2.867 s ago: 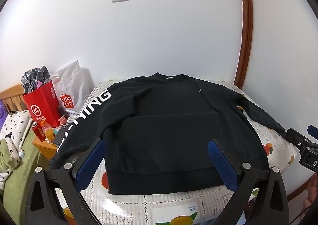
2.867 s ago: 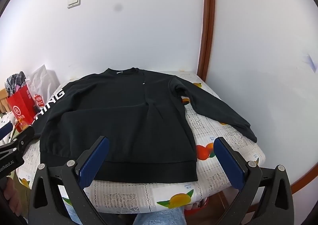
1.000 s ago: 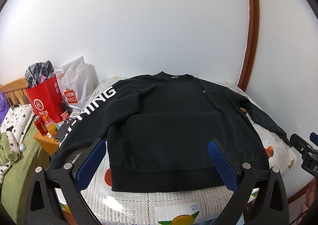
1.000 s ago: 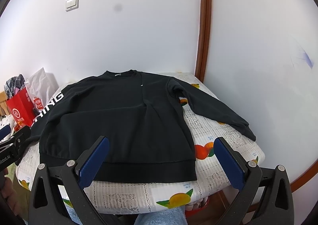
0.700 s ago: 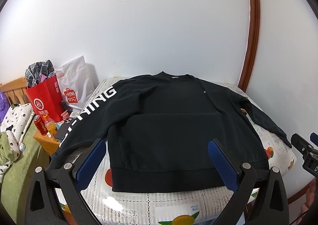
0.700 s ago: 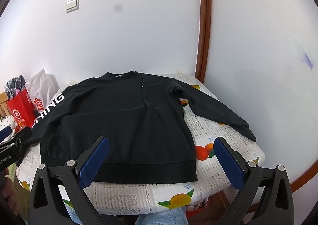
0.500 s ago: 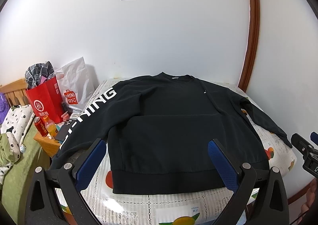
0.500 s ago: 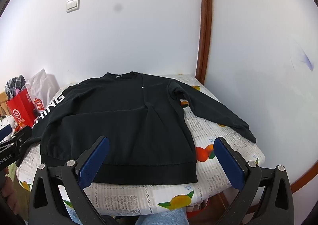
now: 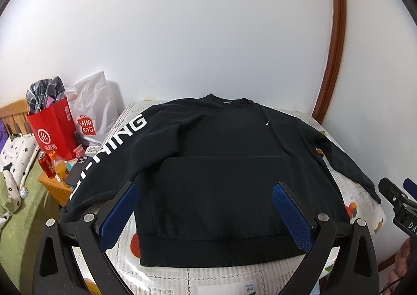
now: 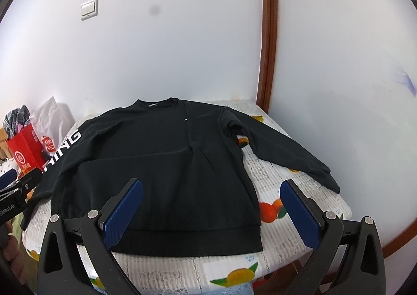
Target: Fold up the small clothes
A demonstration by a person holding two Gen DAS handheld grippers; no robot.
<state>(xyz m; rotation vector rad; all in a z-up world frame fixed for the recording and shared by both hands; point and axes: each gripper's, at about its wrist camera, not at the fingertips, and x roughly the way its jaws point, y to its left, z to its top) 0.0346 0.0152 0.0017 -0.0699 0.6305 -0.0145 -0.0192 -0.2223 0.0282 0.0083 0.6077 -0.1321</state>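
A black sweatshirt (image 9: pixel 221 164) with white sleeve lettering lies flat, sleeves spread, on the fruit-print desk (image 10: pixel 292 243). Left claw (image 9: pixel 206 214) and right claw (image 10: pixel 212 210) both gape empty.

1. A black sweatshirt (image 9: pixel 224 164) lies flat on the fruit-print tablecloth (image 9: pixel 166 279), sleeves spread.
2. The left gripper (image 9: pixel 203 198) hovers above its hem, blue pads (image 9: pixel 117 214) wide apart.
3. A red bag (image 9: pixel 52 133) stands at left.

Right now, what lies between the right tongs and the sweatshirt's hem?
Only bare fruit-print tablecloth: the right wrist view shows nothing else between the open right tongs and the black sweatshirt hem.
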